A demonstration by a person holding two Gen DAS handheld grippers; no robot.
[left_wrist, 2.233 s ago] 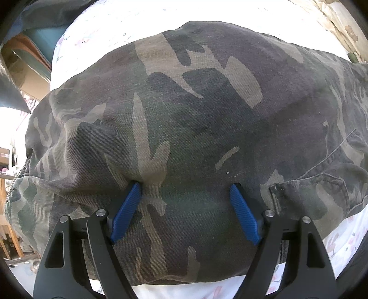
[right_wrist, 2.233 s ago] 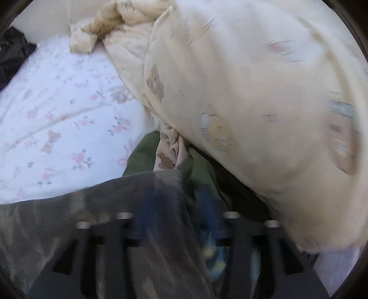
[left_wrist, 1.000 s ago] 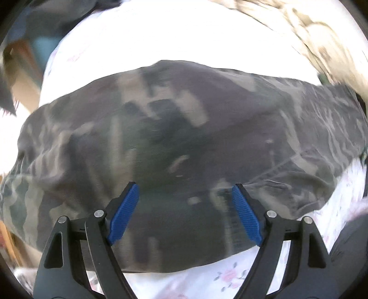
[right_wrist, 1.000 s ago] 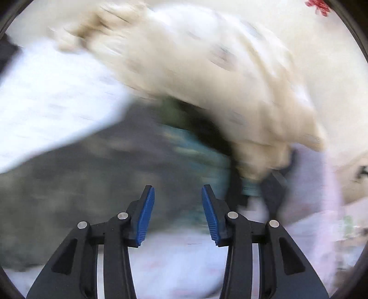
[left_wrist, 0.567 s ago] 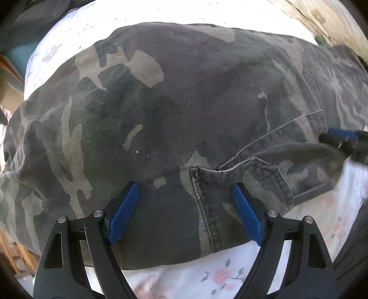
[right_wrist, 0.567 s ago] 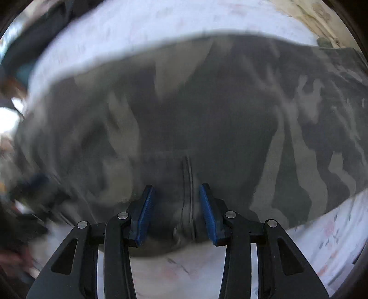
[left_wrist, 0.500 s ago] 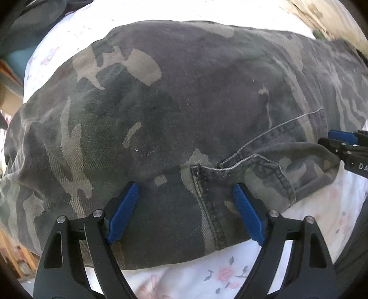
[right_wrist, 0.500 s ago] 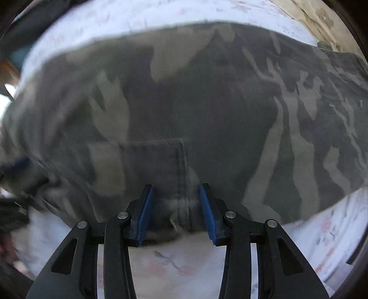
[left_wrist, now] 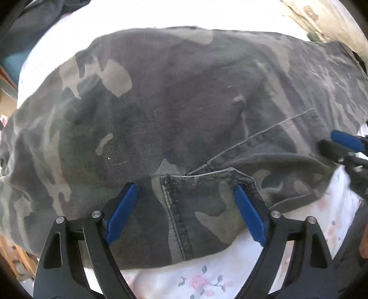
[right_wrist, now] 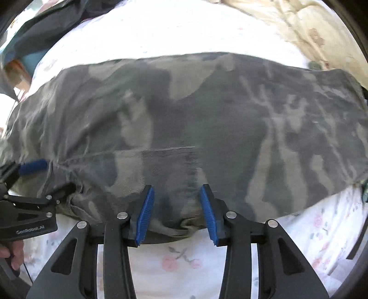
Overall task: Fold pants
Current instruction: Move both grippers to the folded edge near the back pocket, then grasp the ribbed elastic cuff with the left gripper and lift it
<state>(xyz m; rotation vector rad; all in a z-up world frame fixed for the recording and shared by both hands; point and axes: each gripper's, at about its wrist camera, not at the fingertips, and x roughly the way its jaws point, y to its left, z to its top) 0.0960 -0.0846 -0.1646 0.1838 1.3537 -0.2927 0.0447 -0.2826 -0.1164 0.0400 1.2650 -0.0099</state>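
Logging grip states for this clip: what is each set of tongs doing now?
Left tongs: wide open, just been opening, over the camouflage cotton pants, gripping nothing.
Right tongs: partly open, straddling the pants' edge, not clamped.

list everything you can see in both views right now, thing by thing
camouflage pants: one, green, grey and tan, spread flat across the bed, near edge toward both cameras
pocket flap: one, same camouflage, on the pants near their near edge, between the left tool's fingers
bed sheet: one, white with pink flowers, under the pants
cream blanket: one, pale yellow with a faint print, bunched at the far right
dark clothing: a heap, dark, far left; count unclear
left tool: one, black with blue pads, jaws wide, just been opening, over the pocket
right tool: one, black with blue pads, jaws partly open astride the pants' near edge, not pressing it
hand: one, partly seen, holding the left tool
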